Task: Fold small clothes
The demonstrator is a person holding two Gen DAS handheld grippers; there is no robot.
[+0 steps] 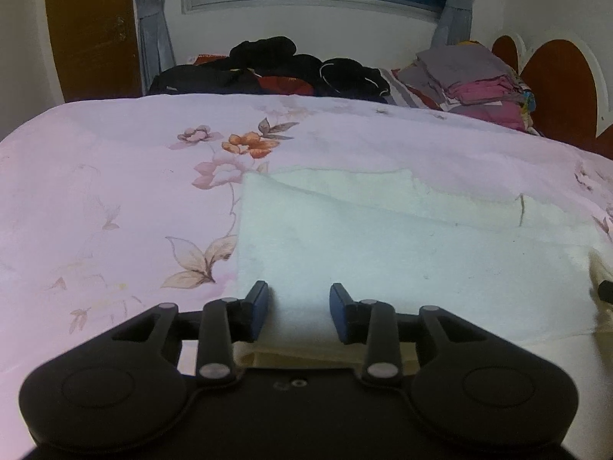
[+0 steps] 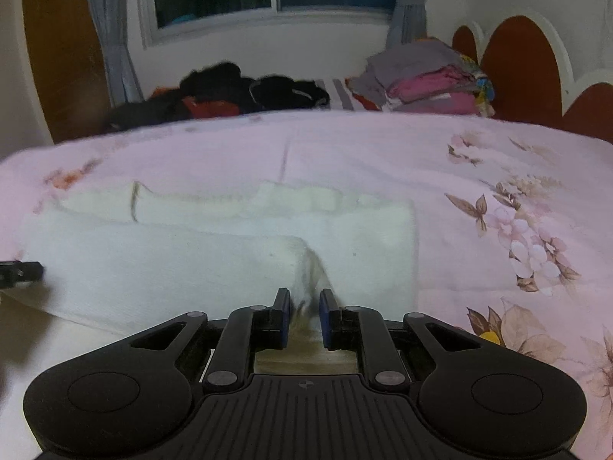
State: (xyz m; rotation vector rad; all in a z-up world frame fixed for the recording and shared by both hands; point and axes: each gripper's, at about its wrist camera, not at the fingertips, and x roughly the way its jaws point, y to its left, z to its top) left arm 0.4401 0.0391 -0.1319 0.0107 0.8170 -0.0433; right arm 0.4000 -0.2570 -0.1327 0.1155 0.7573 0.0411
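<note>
A white garment (image 1: 402, 245) lies partly folded on the pink floral bedsheet (image 1: 115, 191). My left gripper (image 1: 299, 306) is open, its blue-padded jaws straddling the garment's near left edge. In the right wrist view the same white garment (image 2: 191, 268) shows a folded flap raised toward the camera. My right gripper (image 2: 304, 312) is shut on a bunched fold of the garment at its near edge. The left gripper's tip shows at the left border of the right wrist view (image 2: 19, 270).
A heap of dark clothes (image 1: 276, 69) lies at the far side of the bed. A stack of folded grey and pink clothes (image 1: 471, 80) sits at the far right by the brown headboard (image 1: 559, 80). Window and curtains stand behind.
</note>
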